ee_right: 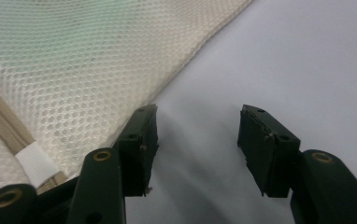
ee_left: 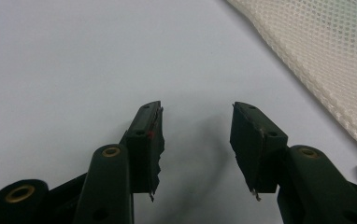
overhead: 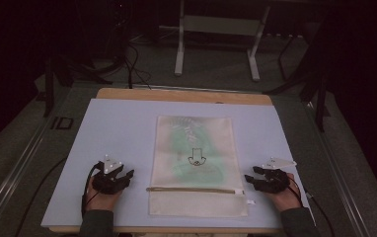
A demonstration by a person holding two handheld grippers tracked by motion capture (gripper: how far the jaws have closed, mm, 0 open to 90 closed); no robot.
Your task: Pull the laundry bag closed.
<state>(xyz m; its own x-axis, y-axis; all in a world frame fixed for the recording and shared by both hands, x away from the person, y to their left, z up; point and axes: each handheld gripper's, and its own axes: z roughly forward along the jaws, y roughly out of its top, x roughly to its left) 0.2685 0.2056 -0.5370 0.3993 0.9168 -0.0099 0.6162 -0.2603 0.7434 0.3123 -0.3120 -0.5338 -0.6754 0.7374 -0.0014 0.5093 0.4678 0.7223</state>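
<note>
A cream mesh zip bag [overhead: 194, 163] lies flat in the middle of the pale board [overhead: 112, 133], with something green faintly visible through it and a tan zipper [overhead: 194, 189] running across near its front end. My left gripper [overhead: 126, 176] rests on the board to the left of the bag, open, with nothing between its jaws. In the left gripper view my left gripper [ee_left: 196, 112] points at bare board, with the bag's mesh [ee_left: 326, 51] off to the right. My right gripper [overhead: 249, 179] is open just right of the bag. In the right gripper view my right gripper [ee_right: 197, 112] has the mesh [ee_right: 74, 70] beside its left jaw.
The board sits on a wooden tabletop [overhead: 181, 95] whose far edge shows. Grey carpet and a white metal stand [overhead: 216, 44] lie beyond. Cables [overhead: 38, 197] trail off the left side. A white tag [ee_right: 37, 162] marks the zipper's end.
</note>
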